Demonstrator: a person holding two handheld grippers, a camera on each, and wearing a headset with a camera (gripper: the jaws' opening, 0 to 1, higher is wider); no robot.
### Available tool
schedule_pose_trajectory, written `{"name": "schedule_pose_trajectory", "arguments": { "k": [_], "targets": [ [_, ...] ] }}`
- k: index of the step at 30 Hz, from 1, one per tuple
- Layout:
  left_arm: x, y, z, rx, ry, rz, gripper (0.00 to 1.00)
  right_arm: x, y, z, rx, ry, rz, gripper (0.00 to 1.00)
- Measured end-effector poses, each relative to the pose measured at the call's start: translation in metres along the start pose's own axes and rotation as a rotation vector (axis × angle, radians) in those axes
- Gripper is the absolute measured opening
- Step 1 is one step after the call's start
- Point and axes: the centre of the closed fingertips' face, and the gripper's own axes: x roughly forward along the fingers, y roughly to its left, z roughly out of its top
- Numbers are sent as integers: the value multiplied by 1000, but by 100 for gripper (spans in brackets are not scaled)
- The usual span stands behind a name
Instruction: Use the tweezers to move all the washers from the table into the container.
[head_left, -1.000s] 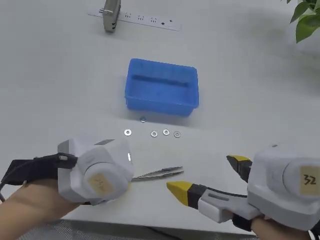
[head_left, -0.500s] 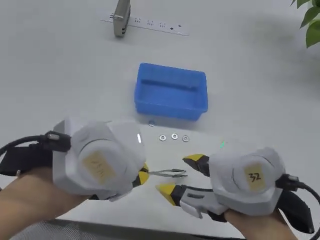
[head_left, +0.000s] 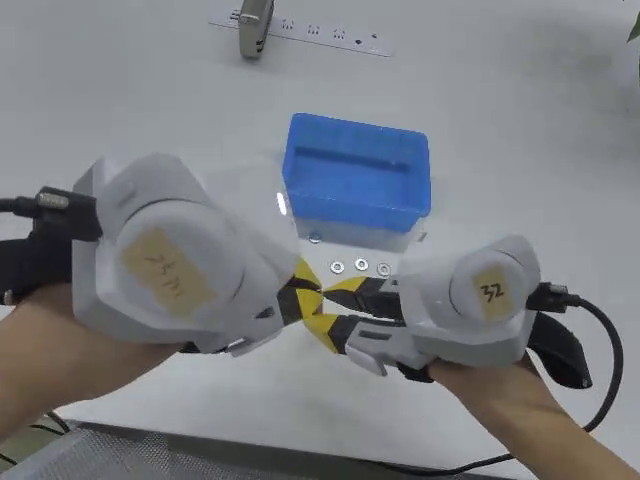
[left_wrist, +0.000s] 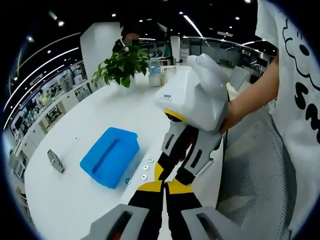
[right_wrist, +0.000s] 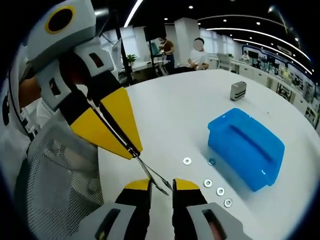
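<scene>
Silver, thin pointed tweezers (right_wrist: 152, 175) sit clenched in the left tongs (left_wrist: 166, 187); the right tongs (right_wrist: 161, 186) gape around their tips. Small ring-shaped washers (right_wrist: 207, 183) lie on the table (right_wrist: 180, 115) just beside the blue container (right_wrist: 247, 145)

Left gripper (left_wrist: 164, 186) pinched, right gripper (right_wrist: 161, 184) ajar.

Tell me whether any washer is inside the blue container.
No: the blue container holds nothing, and the washers lie on the table beside it.
</scene>
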Motion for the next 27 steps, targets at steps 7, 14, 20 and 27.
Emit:
{"name": "schedule_pose_trajectory", "arguments": {
  "k": [7, 14, 20, 27],
  "targets": [
    [-8, 27, -2, 8, 18, 47, 0, 15, -14, 24, -20, -34, 4, 8],
    [-7, 42, -6, 2, 32, 66, 0, 24, -25, 29, -6, -41, 10, 8],
    [-1, 47, -10, 5, 45, 64, 0, 30, -31, 27, 6, -37, 14, 8],
    [3, 49, -14, 15, 52, 57, 0, 35, -33, 23, 0, -25, 1, 8]
  ]
}}
